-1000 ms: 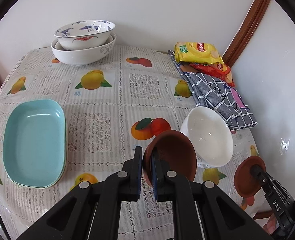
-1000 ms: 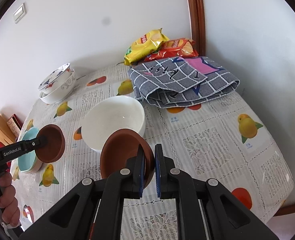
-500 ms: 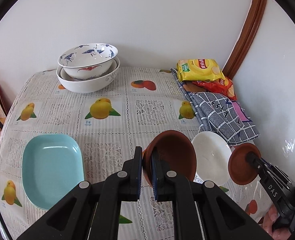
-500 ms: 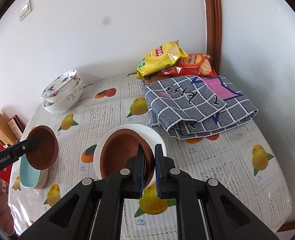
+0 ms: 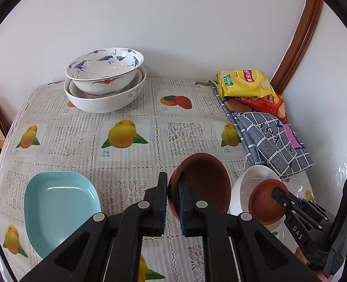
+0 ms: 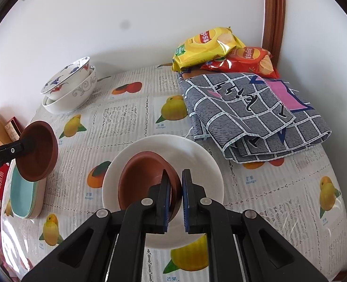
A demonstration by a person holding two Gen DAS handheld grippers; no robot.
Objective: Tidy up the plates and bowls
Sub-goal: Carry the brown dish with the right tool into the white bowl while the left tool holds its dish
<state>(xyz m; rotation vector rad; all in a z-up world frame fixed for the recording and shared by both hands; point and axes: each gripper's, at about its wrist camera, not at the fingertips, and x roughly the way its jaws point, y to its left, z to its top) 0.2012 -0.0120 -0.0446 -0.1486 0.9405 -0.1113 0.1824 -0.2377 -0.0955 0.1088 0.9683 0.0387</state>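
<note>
Pinching a brown bowl (image 6: 145,181) by its rim, the right gripper (image 6: 174,197) holds it inside the white bowl (image 6: 204,164); left gripper (image 5: 172,202) clamps another brown bowl (image 5: 204,181) beside it.

A home dining corner, its surface (image 5: 131,103) set against plain white walls.

A plastic cloth (image 5: 173,136) printed with mangoes and persimmons covered the surface, where stacked porcelain bowls (image 5: 105,80), turquoise dishes (image 5: 58,209), a white bowl (image 6: 197,155) and brown clay bowls (image 5: 204,178) stood near two crisp packets (image 6: 208,44) and a folded checked cloth (image 6: 251,108); a wooden door frame (image 5: 298,35) ran up the corner.
</note>
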